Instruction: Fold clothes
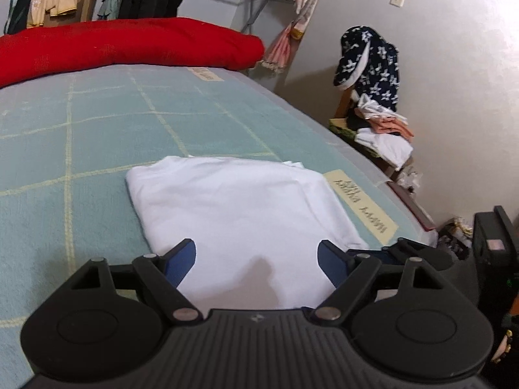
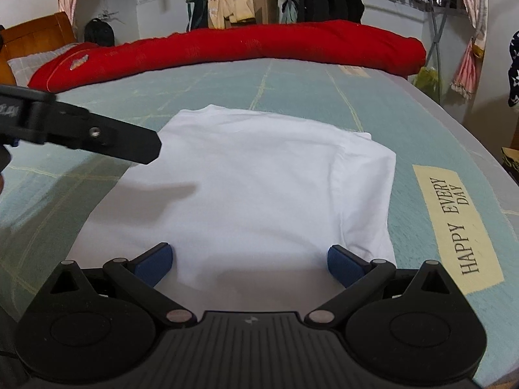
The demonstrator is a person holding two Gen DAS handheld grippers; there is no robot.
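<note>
A white garment (image 1: 233,201) (image 2: 253,181) lies folded into a flat rectangle on the green checked bed cover (image 1: 81,136) (image 2: 292,74). My left gripper (image 1: 256,256) hovers over its near edge, jaws open, nothing between the blue pads (image 1: 181,259). My right gripper (image 2: 249,259) also stands open above the garment's near edge, its blue pads (image 2: 343,262) clear of the cloth. In the right wrist view the left gripper's black body (image 2: 81,129) reaches in from the left over the garment's corner.
A long red quilt roll (image 1: 123,45) (image 2: 259,48) lies across the far side of the bed. A chair stacked with clothes (image 1: 379,123) stands by the wall right of the bed. A "HAPPY EVERY DAY" label (image 2: 457,227) marks the cover.
</note>
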